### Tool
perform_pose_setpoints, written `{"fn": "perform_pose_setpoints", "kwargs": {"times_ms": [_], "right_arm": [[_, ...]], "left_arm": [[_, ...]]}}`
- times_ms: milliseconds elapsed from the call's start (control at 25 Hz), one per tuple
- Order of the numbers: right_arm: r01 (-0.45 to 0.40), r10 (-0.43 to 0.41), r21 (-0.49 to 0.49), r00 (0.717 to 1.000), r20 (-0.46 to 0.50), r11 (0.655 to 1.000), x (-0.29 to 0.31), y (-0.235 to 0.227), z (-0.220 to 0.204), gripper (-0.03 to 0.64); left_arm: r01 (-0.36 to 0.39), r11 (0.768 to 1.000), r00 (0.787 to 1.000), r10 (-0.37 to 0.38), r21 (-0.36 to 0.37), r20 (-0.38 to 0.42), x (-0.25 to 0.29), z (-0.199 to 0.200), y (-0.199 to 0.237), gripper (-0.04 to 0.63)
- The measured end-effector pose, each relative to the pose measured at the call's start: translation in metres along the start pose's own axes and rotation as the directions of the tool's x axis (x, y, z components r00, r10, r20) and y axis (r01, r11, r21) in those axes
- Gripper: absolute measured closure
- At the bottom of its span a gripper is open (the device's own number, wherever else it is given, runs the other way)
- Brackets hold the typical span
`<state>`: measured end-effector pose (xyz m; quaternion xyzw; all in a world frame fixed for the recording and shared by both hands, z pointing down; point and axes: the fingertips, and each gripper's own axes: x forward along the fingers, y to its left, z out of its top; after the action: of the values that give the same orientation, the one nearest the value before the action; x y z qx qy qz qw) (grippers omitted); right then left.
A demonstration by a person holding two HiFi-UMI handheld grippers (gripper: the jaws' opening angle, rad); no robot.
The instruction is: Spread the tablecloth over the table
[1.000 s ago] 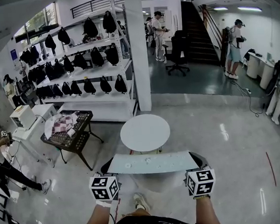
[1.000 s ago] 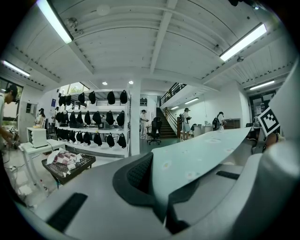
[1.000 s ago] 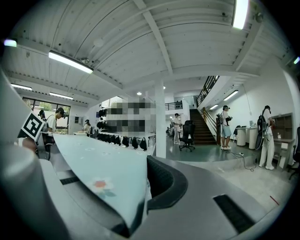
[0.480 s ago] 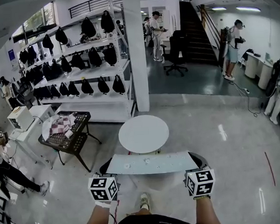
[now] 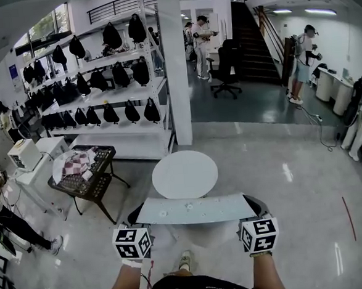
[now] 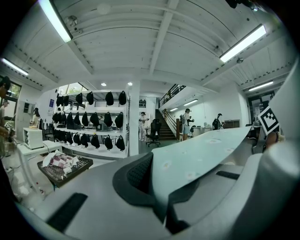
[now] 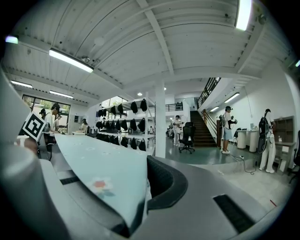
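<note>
A pale blue-green tablecloth (image 5: 192, 210) with small flower prints is stretched flat between my two grippers, just in front of me at waist height. My left gripper (image 5: 137, 219) is shut on its left end, where the tablecloth (image 6: 197, 157) runs out from between the jaws. My right gripper (image 5: 252, 208) is shut on the right end, and the tablecloth (image 7: 101, 176) shows a flower print near the jaws. A small round white table (image 5: 184, 174) stands on the floor just beyond the cloth's far edge.
A black folding cart (image 5: 84, 175) holding checked cloth stands to the left. White shelving (image 5: 110, 108) with black bags and a white pillar (image 5: 174, 67) rise behind the table. A person (image 5: 300, 61) stands far right; an office chair (image 5: 224, 67) is at the back.
The whole scene has drifted slightly: the round table sits a little further left and closer to the cloth's edge. The grippers hold the cloth as before.
</note>
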<state>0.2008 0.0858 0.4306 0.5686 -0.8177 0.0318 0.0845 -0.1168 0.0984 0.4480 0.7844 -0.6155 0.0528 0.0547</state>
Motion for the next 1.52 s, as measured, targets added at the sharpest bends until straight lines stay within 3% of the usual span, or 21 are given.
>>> {"fn": "perform_pose_setpoints", "kwargs": {"times_ms": [240,480,800,1520], "right_arm": [[0.002,-0.002,0.004,1.000,-0.007,1.000,0.007,-0.005,0.002,0.591],[0.016,-0.016,0.018,1.000,-0.009,1.000,0.016,-0.012,-0.006,0.591],[0.033,-0.033,-0.002,0.999,-0.023,0.999,0.040,-0.023,0.005,0.591],[0.026,-0.028,-0.046,0.999,-0.045,0.999,0.164,-0.035,0.037,0.591]], "left_arm": [[0.002,1.000,1.000,-0.002,-0.009,0.002,0.011,0.003,0.000,0.578],[0.015,0.999,1.000,-0.015,0.050,-0.006,0.025,-0.002,0.001,0.578],[0.039,0.999,0.999,-0.039,0.031,-0.010,0.059,0.003,0.007,0.578],[0.061,0.998,0.998,-0.061,0.007,-0.001,0.176,0.030,0.070,0.578]]}}
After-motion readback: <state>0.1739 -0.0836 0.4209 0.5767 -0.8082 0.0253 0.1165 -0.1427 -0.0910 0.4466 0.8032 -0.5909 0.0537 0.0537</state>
